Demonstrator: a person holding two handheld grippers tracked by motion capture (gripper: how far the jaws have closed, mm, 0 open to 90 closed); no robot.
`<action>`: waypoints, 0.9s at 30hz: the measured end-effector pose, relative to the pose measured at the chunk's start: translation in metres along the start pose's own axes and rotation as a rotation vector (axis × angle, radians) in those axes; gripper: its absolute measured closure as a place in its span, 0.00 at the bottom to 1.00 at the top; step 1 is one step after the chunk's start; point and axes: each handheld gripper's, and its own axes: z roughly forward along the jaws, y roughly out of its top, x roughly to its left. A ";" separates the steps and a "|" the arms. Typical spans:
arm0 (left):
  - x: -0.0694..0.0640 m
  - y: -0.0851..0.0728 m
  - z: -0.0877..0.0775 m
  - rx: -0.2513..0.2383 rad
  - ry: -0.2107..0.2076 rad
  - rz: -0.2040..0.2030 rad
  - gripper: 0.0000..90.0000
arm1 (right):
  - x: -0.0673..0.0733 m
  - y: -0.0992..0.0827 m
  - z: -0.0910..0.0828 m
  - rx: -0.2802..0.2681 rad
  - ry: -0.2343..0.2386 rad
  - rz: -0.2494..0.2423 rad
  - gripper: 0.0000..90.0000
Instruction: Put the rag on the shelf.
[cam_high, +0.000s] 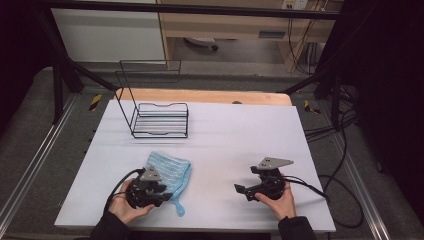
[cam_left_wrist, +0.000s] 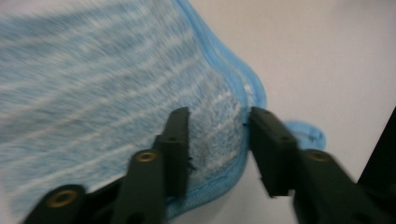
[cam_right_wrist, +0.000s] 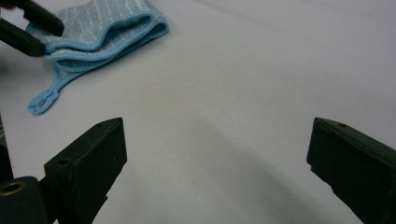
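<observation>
At lower left of the high view, the left claw straddles a folded blue cloth's corner, jaws apart. At lower right, the right claw gapes wide over bare white bench.

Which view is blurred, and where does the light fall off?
Left gripper view: the cloth is smeared with blur, the tongs soft. Right gripper view: sharper, table evenly lit. High view: table bright, surroundings dark.
</observation>
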 end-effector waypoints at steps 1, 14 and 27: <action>0.003 0.001 -0.008 -0.037 0.009 -0.013 0.56 | 0.000 0.000 0.000 -0.002 0.000 -0.002 0.06; 0.059 -0.043 -0.024 0.003 0.174 -0.263 0.62 | 0.000 0.001 0.003 -0.004 0.010 0.020 0.08; 0.056 -0.050 -0.014 -0.006 0.123 -0.307 0.82 | 0.030 0.043 0.054 -0.068 0.006 0.026 0.31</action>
